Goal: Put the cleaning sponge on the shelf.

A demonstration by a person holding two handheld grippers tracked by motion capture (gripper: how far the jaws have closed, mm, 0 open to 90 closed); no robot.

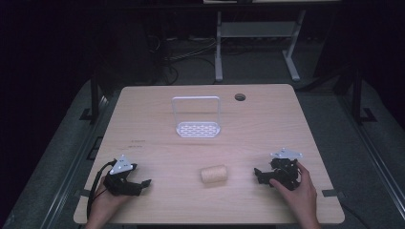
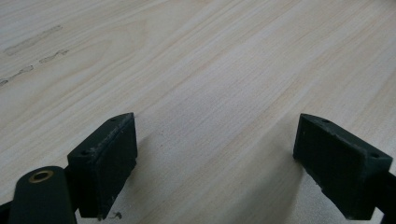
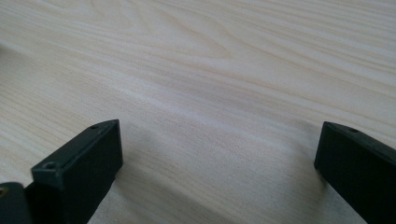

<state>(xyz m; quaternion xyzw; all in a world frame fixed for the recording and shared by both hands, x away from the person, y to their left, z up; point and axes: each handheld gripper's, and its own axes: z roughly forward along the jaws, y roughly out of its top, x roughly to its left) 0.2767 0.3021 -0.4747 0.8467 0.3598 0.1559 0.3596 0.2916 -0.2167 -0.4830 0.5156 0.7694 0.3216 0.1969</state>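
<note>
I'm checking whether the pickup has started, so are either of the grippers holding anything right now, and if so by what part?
Nothing is held. The left gripper and right gripper both stand open over bare table, apart from the beige roll.

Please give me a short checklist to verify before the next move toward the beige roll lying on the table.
1. Left gripper jaws open, nothing between them: ok, the left gripper view shows bare table between the pads.
2. Right gripper jaws open and empty: ok.
3. Beige roll free, touched by neither gripper: ok, it lies between them, apart from both.
4. Path from each gripper to the roll is bare wood: ok.
5. White wire rack upright and away from the roll: ok, it stands farther back.
6. Roll steady, will not roll off when touched: cannot tell.
</note>
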